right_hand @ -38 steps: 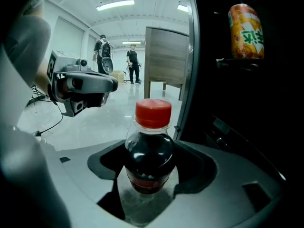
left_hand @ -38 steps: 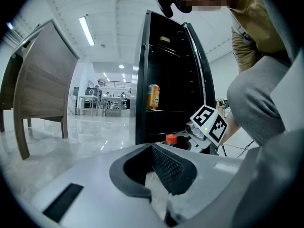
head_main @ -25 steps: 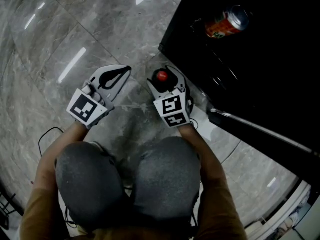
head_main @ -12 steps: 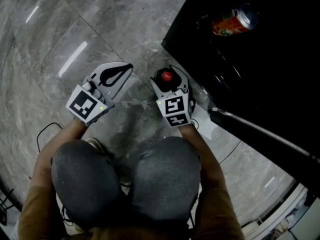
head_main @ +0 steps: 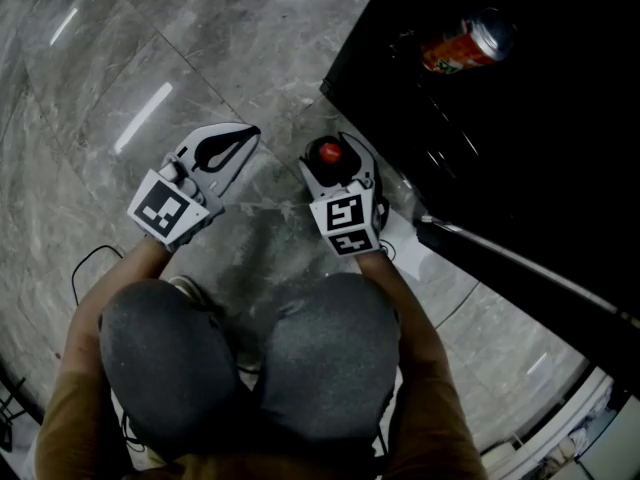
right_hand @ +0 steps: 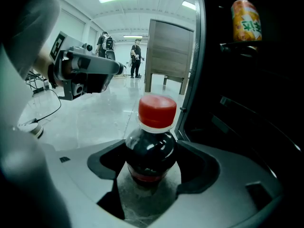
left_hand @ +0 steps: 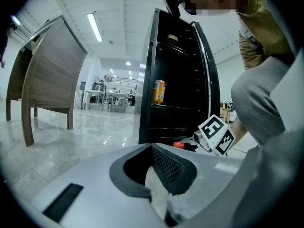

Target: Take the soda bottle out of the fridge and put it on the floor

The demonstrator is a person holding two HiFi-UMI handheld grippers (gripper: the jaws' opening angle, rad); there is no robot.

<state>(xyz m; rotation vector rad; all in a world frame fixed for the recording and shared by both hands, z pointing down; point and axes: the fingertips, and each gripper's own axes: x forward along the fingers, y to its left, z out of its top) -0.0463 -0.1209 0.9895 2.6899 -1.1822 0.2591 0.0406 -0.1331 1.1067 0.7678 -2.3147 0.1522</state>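
My right claw point(right_hand: 153, 170) pinches the soda bottle point(right_hand: 151, 144) upright, just outside the fridge point(head_main: 520, 158), low at the floor point(head_main: 200, 48). My left claw point(head_main: 222, 152) is pressed together, empty. I'd settle it flat, then spread slowly.

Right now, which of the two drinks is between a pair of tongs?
The dark soda bottle with the red cap, between the right tongs. The orange can stands apart on a fridge shelf.
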